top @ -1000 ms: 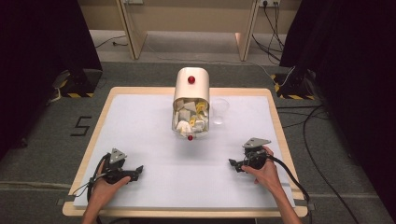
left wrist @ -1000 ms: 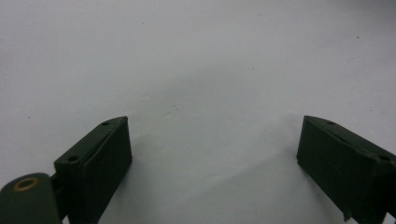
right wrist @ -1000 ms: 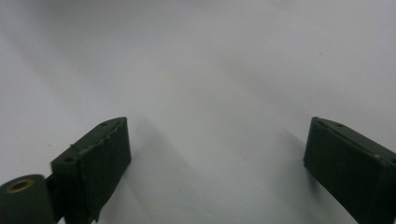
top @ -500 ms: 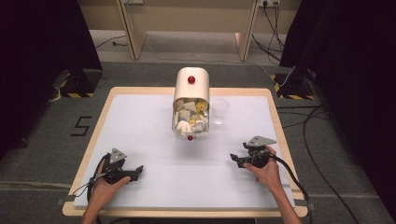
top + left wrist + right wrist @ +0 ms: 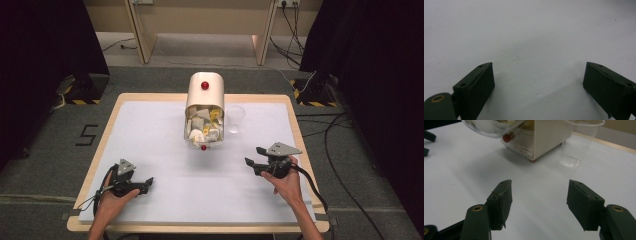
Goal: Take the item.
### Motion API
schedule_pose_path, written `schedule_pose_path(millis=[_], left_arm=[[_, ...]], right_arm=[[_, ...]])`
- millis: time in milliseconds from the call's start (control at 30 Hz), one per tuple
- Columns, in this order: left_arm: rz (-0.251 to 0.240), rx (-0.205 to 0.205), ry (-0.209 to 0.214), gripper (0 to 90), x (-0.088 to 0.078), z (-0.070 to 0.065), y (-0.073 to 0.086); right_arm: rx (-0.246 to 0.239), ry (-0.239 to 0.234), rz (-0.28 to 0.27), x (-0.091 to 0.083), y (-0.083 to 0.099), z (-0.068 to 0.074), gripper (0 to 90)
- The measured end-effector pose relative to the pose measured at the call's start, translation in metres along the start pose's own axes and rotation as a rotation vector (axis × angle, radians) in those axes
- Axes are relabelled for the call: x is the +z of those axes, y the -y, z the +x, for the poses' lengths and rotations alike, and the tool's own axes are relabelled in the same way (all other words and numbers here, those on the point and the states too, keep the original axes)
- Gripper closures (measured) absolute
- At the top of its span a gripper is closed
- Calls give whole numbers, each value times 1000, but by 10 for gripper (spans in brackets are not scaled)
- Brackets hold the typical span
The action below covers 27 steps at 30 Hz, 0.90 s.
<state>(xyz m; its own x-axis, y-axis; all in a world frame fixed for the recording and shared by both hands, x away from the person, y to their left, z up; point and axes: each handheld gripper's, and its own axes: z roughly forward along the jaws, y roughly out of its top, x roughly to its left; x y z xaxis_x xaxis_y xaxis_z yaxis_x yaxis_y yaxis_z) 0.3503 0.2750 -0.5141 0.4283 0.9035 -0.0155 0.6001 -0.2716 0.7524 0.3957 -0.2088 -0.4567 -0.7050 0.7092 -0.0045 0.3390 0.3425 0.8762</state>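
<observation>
A cream box with a red knob on top stands at the back middle of the white mat. Its clear front flap hangs open over white and yellow packets. In the right gripper view the box lies ahead, with a clear plastic cup just to its right. My right gripper hovers over the mat's right side, aimed at the box. It is open; its jaws have just been closing, and nothing is between them. My left gripper rests open at the front left, over bare mat.
The cup stands right beside the box. The wooden table edge frames the mat. Cables trail from both grippers toward the front edge. Dark curtains, floor cables and table legs lie beyond the table.
My right gripper has lifted a little off the mat and its jaws have narrowed. The left gripper, box and cup have stayed put.
</observation>
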Motion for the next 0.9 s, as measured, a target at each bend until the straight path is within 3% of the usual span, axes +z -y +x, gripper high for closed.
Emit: schedule_pose_path(millis=[567,900], left_arm=[[0,0,0,92,0,0,0],[0,-1,1,92,0,0,0]], right_arm=[[-96,-108,-141,-17,-61,31,553],[-118,-162,-177,-5,-94,42,622]])
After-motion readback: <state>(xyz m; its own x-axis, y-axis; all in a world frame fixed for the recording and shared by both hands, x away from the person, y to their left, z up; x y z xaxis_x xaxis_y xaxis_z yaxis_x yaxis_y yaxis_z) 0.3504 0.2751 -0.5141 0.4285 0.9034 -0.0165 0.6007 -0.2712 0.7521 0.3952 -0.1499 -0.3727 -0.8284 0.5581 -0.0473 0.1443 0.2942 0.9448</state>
